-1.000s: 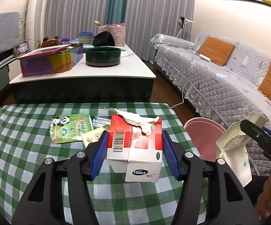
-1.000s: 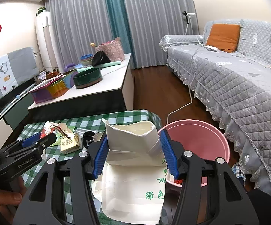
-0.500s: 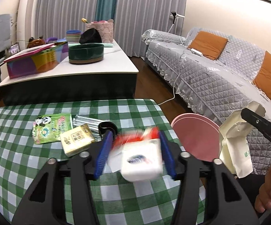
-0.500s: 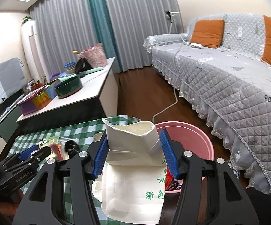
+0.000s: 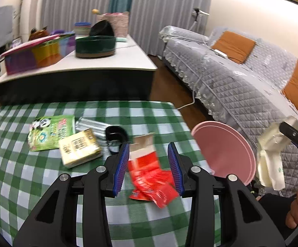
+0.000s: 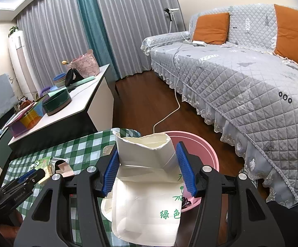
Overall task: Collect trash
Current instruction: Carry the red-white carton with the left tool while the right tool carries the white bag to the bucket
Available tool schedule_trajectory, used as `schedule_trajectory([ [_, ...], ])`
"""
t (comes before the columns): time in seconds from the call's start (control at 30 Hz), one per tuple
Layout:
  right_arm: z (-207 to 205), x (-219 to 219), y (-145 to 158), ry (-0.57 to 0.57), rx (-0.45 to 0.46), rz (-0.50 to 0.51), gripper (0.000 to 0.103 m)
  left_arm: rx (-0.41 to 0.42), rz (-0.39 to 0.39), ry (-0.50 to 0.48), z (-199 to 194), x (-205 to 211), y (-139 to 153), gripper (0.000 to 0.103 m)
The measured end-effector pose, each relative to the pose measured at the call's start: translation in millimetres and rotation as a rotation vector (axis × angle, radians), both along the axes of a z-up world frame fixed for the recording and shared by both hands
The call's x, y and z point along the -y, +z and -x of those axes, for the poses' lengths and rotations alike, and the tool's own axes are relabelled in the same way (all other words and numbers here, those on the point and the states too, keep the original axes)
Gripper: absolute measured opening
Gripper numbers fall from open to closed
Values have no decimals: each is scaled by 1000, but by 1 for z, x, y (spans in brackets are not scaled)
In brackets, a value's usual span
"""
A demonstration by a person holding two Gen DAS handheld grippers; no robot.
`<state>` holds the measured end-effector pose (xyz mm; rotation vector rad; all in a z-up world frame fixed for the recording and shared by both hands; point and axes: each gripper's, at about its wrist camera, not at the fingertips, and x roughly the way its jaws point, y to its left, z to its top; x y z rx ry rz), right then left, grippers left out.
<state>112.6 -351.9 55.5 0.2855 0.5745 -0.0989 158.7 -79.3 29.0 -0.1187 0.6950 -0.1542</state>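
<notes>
Left wrist view: red wrapper [image 5: 149,177] lies loose between the spread left gripper [image 5: 148,167]; right gripper [image 6: 149,169] clamps the white paper bag [image 6: 147,187].

A table [image 5: 15,189] under a green-and-white checked cloth carries litter: a green panda-printed packet [image 5: 51,131], a yellow carton [image 5: 80,151] lapping onto its corner, a silver foil wrapper [image 5: 91,124] behind that, a black ring-shaped object [image 5: 116,132], and a blurred red wrapper [image 5: 151,177] near the front edge.

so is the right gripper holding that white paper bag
Yes, the right gripper has its blue pads pressed on both sides of the white paper bag, beside the pink bin.
</notes>
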Motion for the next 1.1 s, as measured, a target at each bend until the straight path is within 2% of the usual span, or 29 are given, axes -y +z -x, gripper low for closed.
schedule_trajectory([
  [0.5, -8, -9, -11, 19, -28, 9, 55, -123, 58, 42, -32, -16, -51, 39],
  [0.67, -15, -6, -17, 6, -43, 3, 55, -145, 70, 18, -47, -11, -60, 39],
  [0.73, -17, -4, -21, 1, -51, 4, 55, -141, 64, 3, -48, -8, -62, 25],
  [0.8, -19, -3, -23, -5, -57, 3, 55, -130, 54, -8, -47, -5, -61, 19],
  [1.1, -16, -3, -21, -6, -50, 10, 55, -69, 43, -52, -37, 4, -41, 6],
])
